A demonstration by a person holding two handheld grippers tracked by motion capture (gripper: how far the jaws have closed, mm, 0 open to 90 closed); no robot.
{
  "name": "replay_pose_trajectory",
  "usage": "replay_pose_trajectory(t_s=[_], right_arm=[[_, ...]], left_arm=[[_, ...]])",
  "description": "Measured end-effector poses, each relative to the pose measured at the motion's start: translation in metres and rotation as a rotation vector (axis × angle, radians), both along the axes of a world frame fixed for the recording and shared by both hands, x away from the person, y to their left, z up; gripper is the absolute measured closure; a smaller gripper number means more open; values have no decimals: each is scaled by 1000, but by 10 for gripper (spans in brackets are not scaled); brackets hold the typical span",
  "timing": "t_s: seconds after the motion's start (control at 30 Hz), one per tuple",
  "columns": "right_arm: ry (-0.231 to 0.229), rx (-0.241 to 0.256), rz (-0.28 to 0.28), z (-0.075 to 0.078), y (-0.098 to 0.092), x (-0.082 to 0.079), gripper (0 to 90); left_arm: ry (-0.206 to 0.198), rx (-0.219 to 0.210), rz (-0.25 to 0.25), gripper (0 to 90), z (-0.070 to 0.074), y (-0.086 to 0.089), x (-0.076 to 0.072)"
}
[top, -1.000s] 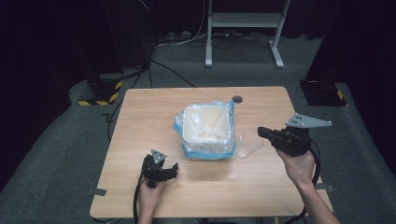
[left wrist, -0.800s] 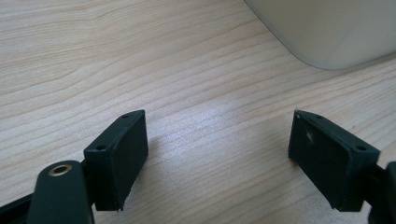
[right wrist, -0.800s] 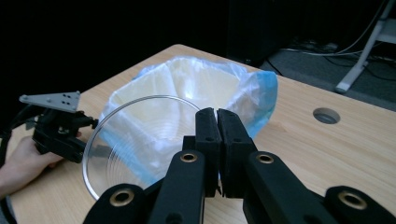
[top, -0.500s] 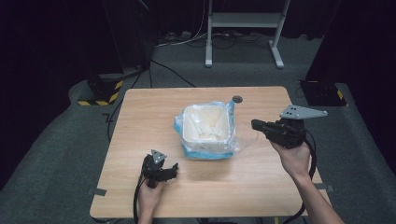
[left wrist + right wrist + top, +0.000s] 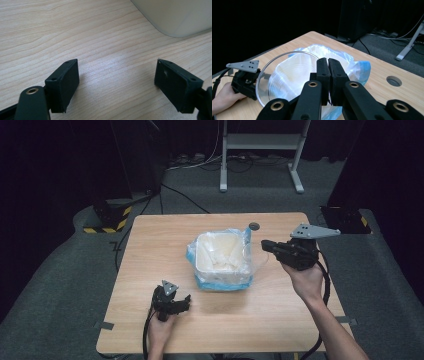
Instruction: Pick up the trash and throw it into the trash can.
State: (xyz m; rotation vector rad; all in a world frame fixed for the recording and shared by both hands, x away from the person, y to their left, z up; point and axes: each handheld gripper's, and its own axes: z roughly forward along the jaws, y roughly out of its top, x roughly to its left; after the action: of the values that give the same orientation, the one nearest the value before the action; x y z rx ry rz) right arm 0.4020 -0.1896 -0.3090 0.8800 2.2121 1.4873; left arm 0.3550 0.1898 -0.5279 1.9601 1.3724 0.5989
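Jaws pinching clear lid [image 5: 287,80], left gripper [image 5: 116,85] agape

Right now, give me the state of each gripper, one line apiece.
Left gripper: open, empty, low over the table.
Right gripper: closed on the rim of a clear plastic cup, above the bag-lined bin.

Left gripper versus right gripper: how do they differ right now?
The left gripper rests low on the table, near the front edge; the right gripper is held up beside the bin. The left gripper's jaws stand wide apart with bare wood between them; the right gripper's jaws are closed on the rim of a clear plastic cup. Both are black, hand-held, with a grey plate on top.
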Motion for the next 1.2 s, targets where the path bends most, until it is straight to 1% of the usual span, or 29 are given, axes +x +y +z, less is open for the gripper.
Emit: replay_pose_trajectory(t_s=[0.1,0.33,0.5,0.83,1.0,1.2], right_arm=[[6,8,-7,-1,5,8,874],[2,18,-22,-3,11,18,874],[12,21,-34,-8,17,27,874],[22,21,-34,-14,28,37,874],[19,16,-27,-18,35,42,873],[33,10,-24,-25,42,49,872]], left_arm=[[-1,-1,0,197,0,0,0],[-1,1,0,197,0,0,0],[0,1,0,197,0,0,0],[0,-1,0,197,0,0,0],[1,2,-1,197,0,0,0],[0,0,1,197,0,0,0]])
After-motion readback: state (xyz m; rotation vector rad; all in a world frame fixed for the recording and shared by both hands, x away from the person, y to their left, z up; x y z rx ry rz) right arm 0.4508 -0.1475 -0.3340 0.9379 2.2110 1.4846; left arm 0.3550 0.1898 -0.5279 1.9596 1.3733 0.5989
